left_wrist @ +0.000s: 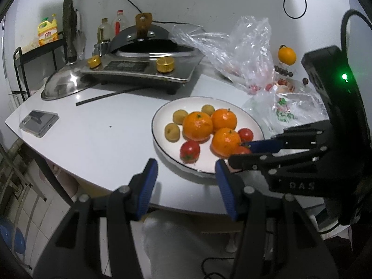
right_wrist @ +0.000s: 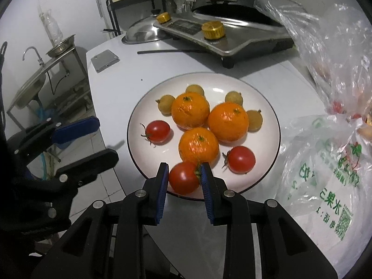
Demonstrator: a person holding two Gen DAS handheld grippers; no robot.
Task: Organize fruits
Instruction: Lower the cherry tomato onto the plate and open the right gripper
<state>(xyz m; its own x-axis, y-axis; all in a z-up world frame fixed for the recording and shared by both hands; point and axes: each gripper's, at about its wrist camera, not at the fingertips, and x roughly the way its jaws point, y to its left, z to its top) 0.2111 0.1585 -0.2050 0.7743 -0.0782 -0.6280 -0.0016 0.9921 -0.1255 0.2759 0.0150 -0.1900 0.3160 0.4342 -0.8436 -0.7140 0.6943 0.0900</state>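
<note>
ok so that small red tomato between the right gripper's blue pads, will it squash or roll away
The small red tomato looks smooth and glossy, so it may slip in the right gripper. Its thin skin probably bruises under hard squeezing. Being round, it would likely roll across the white plate once released, perhaps stopping against the orange tangerine.

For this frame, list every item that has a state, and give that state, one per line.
Right tool: shut on a tomato at the plate's near edge.
Left tool: open, nothing between its pads.
Plate: loaded with three oranges, small yellowish fruits and tomatoes.
Wok: on the cooker, lid propped up at a tilt.
Printed bag: lying crumpled beside the plate.
</note>
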